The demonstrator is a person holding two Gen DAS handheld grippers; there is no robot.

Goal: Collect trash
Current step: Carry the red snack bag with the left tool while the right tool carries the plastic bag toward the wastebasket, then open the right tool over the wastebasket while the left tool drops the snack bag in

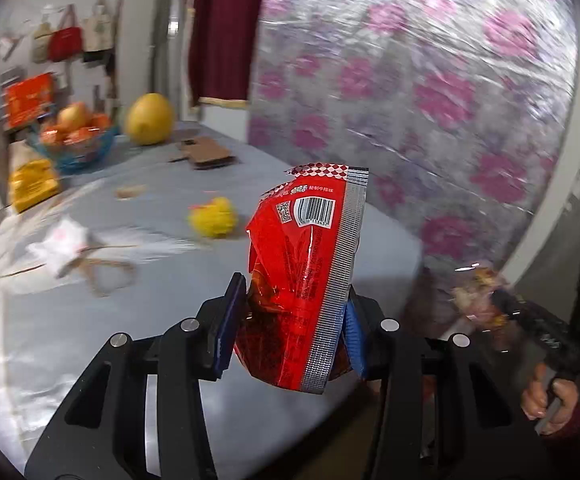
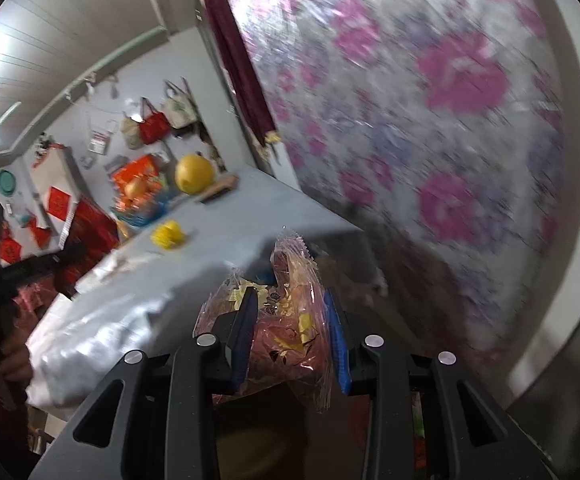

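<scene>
Carry to bin: two wrappers, both held.
Left gripper half-shut on red snack packet; right gripper narrow on crinkled cellophane wrap, off table edge; keep clamped, no squeeze change.

A pale grey table fills the lower left; a pink-flowered plastic sheet and dark red curtain hang behind.

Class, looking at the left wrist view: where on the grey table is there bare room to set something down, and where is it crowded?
Free: the near table below the twine loop, and the strip between yellow toy and cardboard pieces. Crowded: the far left corner with fruit bowl, pomelo and yellow packet.
</scene>
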